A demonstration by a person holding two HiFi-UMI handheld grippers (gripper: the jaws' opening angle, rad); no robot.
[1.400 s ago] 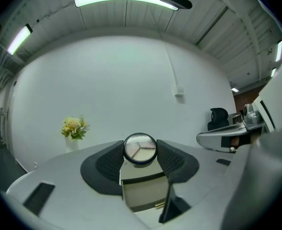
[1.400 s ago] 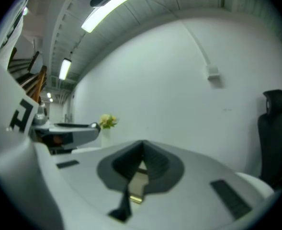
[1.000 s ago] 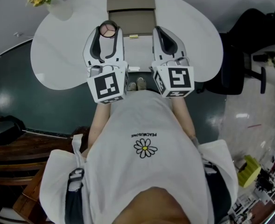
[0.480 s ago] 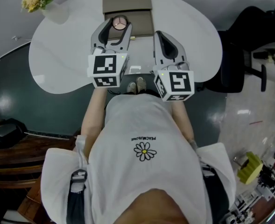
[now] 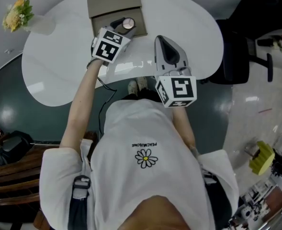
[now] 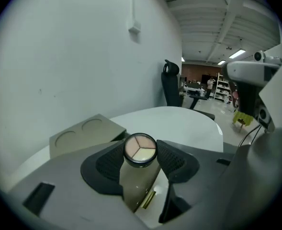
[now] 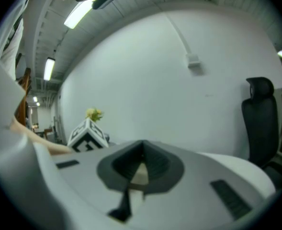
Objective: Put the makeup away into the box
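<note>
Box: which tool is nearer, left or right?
Left. The left tool, shut on the makeup compact, is right over the open part of the box. The right tool, jaws together and empty, hangs short of the box, above the table, nearer the person.

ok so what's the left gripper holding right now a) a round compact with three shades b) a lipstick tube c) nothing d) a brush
A: in the left gripper view, the left gripper's pads press on both sides of a round compact with three shades.
</note>
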